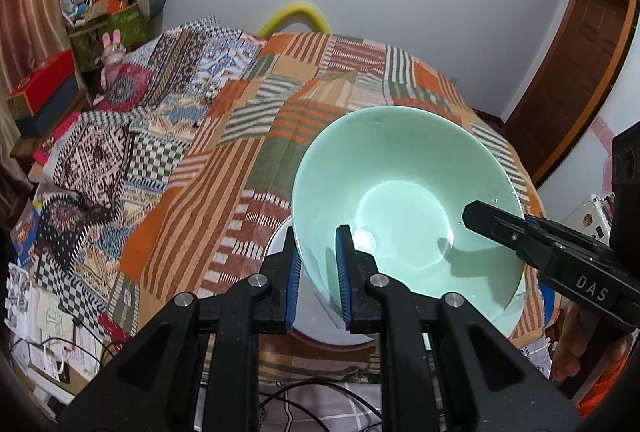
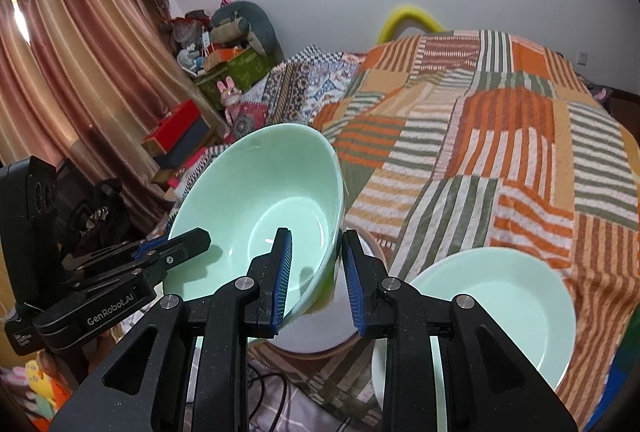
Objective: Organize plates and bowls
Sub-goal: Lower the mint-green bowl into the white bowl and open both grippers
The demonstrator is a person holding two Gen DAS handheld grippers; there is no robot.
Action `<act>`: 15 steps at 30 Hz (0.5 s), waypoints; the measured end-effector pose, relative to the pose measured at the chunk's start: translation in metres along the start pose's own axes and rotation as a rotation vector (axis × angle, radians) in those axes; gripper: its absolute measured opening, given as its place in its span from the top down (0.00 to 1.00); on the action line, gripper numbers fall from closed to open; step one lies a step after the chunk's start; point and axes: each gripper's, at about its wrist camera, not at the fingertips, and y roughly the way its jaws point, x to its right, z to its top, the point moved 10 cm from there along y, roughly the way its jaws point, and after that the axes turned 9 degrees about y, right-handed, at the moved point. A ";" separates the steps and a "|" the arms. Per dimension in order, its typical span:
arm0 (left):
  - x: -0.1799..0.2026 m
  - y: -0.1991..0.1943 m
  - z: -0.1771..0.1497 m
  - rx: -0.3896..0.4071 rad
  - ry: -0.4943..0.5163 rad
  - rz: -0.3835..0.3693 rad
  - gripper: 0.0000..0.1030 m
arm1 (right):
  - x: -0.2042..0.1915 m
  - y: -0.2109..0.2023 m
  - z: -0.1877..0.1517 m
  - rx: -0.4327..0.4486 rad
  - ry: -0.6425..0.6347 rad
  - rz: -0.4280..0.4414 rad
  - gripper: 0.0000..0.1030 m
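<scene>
A pale mint-green bowl (image 1: 404,200) with a glossy inside. A plate (image 2: 500,304) of the same mint green. A white dish (image 2: 316,328) beneath the bowl. The bed's quilt (image 2: 500,136) is patchwork: orange, olive-green, tan and white stripes. A second quilt (image 1: 120,152) shows black-and-white checks and dark red diamonds. Both tongs are black with blue pads (image 1: 344,272). Curtains (image 2: 68,64) are dusty pink-brown.

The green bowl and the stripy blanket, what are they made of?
The green bowl looks like glazed ceramic or glass: smooth and shiny, with light glinting off its bottom. Which one, I cannot tell. The stripy blanket looks like soft woven cloth: dull, a bit fuzzy, and draped over the bed.
</scene>
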 end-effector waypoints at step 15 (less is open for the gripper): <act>-0.024 0.048 -0.042 -0.124 -0.034 0.053 0.84 | 0.009 0.041 -0.036 -0.138 0.026 -0.030 0.75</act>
